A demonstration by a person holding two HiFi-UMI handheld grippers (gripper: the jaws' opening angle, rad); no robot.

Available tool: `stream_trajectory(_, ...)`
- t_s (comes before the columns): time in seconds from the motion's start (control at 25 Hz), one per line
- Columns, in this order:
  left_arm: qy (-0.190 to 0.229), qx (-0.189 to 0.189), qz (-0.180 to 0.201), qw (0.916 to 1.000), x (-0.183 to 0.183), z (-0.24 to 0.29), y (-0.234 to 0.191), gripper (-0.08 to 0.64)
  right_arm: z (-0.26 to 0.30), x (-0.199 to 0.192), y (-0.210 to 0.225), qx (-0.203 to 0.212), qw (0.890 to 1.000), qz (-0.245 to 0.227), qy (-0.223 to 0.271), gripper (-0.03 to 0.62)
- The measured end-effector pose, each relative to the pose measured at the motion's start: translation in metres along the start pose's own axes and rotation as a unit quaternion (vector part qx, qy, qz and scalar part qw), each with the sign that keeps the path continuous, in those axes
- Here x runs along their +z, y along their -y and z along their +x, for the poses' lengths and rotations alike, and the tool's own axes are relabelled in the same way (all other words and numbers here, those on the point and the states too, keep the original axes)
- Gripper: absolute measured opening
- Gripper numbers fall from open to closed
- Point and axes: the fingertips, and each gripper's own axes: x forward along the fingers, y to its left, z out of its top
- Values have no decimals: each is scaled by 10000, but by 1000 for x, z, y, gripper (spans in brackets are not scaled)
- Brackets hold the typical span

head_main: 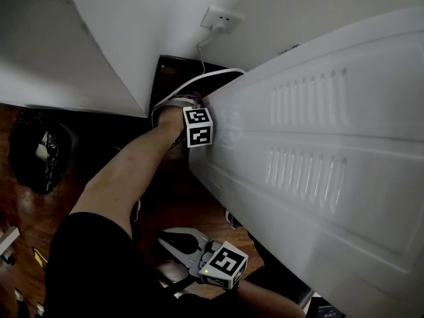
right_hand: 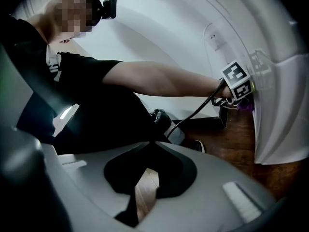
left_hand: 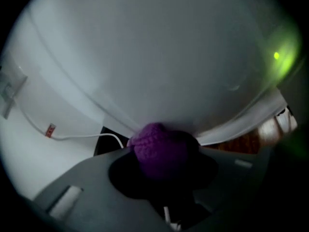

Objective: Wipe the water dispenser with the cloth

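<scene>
Left gripper [left_hand: 164,157] was clamped on a bunched purple cloth [left_hand: 161,141]. The cloth was pressed against the white side panel of the water dispenser [head_main: 318,144], at the edge nearest the wall and below the wall socket [head_main: 221,20]. A white cable [head_main: 201,53] ran down from the socket. Right gripper [right_hand: 145,180] was held low over the wooden floor [right_hand: 227,144], jaws together with nothing between them, apart from the dispenser.

1. No words or numbers can be read from here.
2. Red tag [left_hand: 50,129] on the white cable [left_hand: 82,137]: possibly printed, too small to tell.
3. Marker cube [head_main: 198,126]: black-and-white square codes only.
</scene>
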Motion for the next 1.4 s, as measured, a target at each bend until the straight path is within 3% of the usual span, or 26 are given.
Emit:
stream_trajectory(0.16, 211, -750, -37, 9970, -4, 4, 73, 160, -1, 0, 5, -109, 9998, -137, -48, 29)
stream_trajectory(0.32, -76, -1522, 190, 9881, -16, 11, 178, 161, -1, -4, 6, -123, 9999, -69, -59, 29)
stream_trajectory(0.4, -184, -1740, 176, 9844, -21, 13, 205, 167, 1, -4, 4, -101, 9999, -82, -34, 29)
stream_trajectory(0.48, -164, -1877, 262, 9817, -20, 14, 206, 166, 0, -1, 4, -76, 10000, -58, 5, 29)
stream_trajectory(0.6, 101, -1611, 342, 9863, -13, 14, 162, 161, -7, -2, 10, -127, 9997, 163, 110, 29)
stream_trajectory(0.76, 289, -690, -155, 9971, -3, 3, 67, 161, -7, 0, 12, -128, 9993, 285, 206, 29)
stream_trajectory(0.88, 393, -428, 88, 9983, 8, -25, 41, 161, -3, 2, 6, -174, 9995, 211, 174, 29)
stream_trajectory(1.0, 514, -601, 1006, 9918, 12, -52, 64, 161, -2, 3, 2, -146, 9996, -36, 219, 28)
stream_trajectory(1.08, 535, -885, 1393, 9848, 8, -66, 101, 161, -8, -4, 4, -237, 9989, -382, 151, 27)
stream_trajectory(1.2, 430, -1377, 1498, 9781, 0, -76, 171, 161, -25, -19, 2, -366, 9959, -823, -24, 25)
stream_trajectory(1.28, 345, -1551, 1458, 9765, 2, -75, 203, 163, -39, -26, -1, -378, 9957, -848, 17, 23)
stream_trajectory(1.4, 45, -1489, 989, 9839, 6, -59, 213, 163, -61, -29, -12, -296, 9979, -488, 293, 21)
